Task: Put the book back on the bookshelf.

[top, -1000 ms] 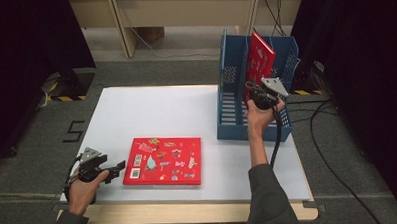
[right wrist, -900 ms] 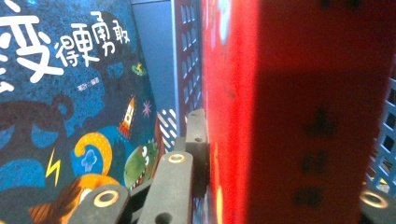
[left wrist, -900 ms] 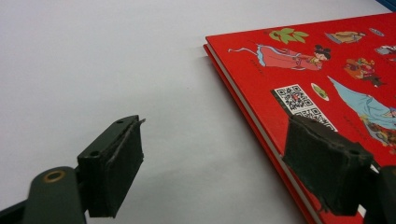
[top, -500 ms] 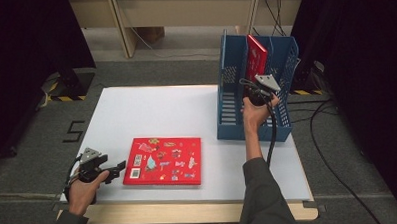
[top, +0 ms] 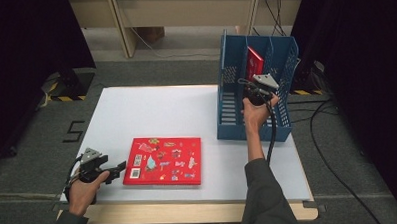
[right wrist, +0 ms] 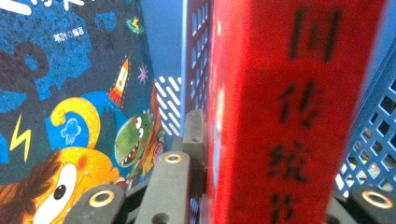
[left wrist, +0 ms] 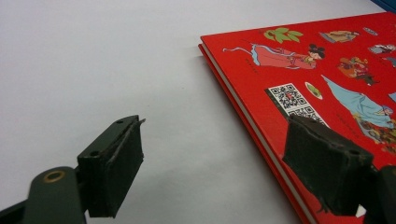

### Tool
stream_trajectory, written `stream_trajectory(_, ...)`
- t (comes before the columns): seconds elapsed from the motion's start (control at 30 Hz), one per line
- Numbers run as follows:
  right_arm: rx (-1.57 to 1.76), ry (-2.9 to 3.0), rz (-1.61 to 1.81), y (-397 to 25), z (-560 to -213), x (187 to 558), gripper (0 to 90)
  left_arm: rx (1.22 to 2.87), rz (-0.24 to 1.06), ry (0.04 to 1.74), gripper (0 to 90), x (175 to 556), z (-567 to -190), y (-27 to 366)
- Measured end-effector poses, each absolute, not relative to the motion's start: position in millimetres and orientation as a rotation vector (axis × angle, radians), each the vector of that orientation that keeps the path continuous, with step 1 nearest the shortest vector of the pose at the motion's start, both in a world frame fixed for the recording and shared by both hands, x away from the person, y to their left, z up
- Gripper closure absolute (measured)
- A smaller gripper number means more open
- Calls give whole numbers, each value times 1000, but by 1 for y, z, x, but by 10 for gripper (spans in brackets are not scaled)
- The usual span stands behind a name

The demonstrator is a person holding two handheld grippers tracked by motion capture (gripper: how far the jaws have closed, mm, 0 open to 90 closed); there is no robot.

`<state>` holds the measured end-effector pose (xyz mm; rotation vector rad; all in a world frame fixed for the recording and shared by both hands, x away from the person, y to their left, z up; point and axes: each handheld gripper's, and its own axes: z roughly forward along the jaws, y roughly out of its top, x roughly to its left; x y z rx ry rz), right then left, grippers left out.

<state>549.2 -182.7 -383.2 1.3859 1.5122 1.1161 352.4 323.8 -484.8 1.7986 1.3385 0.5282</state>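
A: Your right gripper point(top: 256, 91) is clamped on the upright red hardcover book point(top: 255, 63), spine toward its camera, inside the blue perforated plastic file rack point(top: 230, 107). A blue cartoon-dinosaur book point(right wrist: 70, 116) stands beside it.

B: Your left gripper point(top: 119, 168) is spread wide, holding nothing, low over the white table point(top: 151, 113), just beside the flat red illustrated book point(top: 164, 160).

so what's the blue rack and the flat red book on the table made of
The blue rack looks like moulded plastic with a matt finish: its walls are pierced with regular slots and a lattice of holes, all one even colour. The flat red book looks like a hardback, a stiff printed board cover with a slight sheen over a white paper page block showing at its edge; it lies beside the open left tongs.
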Motion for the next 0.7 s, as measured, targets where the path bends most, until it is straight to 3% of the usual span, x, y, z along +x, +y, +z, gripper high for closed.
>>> stream_trajectory(0.7, 1389, 1632, 1194, -188, -379, 507, 653, 1804, 530, 1341, 189, 352, -485, 323)
